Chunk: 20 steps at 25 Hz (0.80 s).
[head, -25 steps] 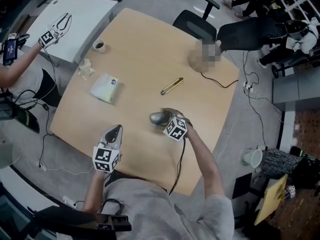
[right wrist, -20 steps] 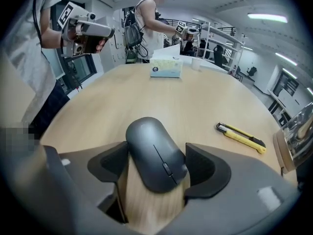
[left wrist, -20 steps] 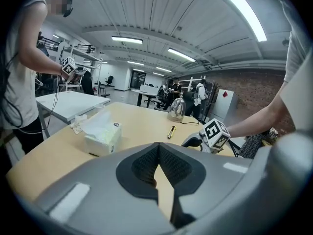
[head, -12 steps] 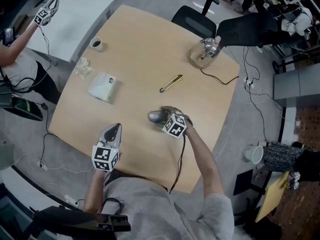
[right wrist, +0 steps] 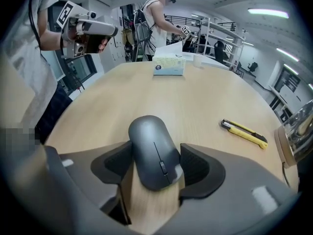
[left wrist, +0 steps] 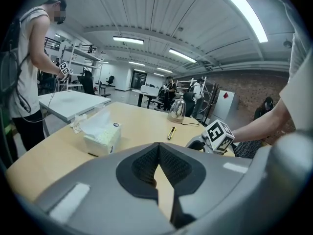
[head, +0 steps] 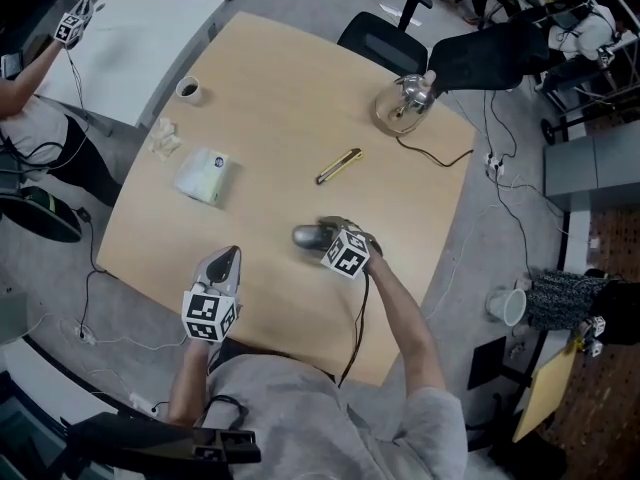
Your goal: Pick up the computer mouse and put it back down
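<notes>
Task is at its start, as we judge it: the computer mouse (head: 306,236) lies flat on the table (head: 300,98), toward the table's near edge by the person, not lifted yet. The right gripper (right wrist: 156,158) is tipped down over the table with the mouse between its jaws. The jaws have just been closing and now stand fairly wide, one pad at each flank of the mouse. We see no clear squeeze, so we call it no grip yet. The left gripper (left wrist: 159,148) hovers off the table's near edge, away from the mouse, jaw tips together with nothing between them. It plays no part as far as we see. Done so far: reach and straddle. Left: finish the close, lift the mouse off the table, set it back on the table, let go. A yellow utility knife (head: 340,167) sits at mid-table and a tissue box (head: 203,175) toward the table's left side. Neither is in the way.
</notes>
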Motion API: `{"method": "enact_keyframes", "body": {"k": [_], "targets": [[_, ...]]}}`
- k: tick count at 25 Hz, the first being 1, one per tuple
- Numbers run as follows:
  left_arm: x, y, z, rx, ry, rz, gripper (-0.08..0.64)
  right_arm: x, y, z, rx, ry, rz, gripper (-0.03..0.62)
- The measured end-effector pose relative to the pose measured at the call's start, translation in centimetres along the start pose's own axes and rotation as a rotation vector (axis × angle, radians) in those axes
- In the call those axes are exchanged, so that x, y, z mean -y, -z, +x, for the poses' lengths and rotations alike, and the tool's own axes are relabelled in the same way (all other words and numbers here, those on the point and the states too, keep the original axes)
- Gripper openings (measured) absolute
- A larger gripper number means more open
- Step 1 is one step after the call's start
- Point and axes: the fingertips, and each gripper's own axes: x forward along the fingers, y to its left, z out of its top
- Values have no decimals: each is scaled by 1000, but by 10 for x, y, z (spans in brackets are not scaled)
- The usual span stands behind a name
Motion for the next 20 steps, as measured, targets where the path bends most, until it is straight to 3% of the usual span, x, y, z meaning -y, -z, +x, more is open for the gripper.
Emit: {"method": "enact_keyframes", "body": {"k": [20], "targets": [[-2,3,-2,-4,-2,-16,20,-7,3,3,-50,-22,-67,325]]}}
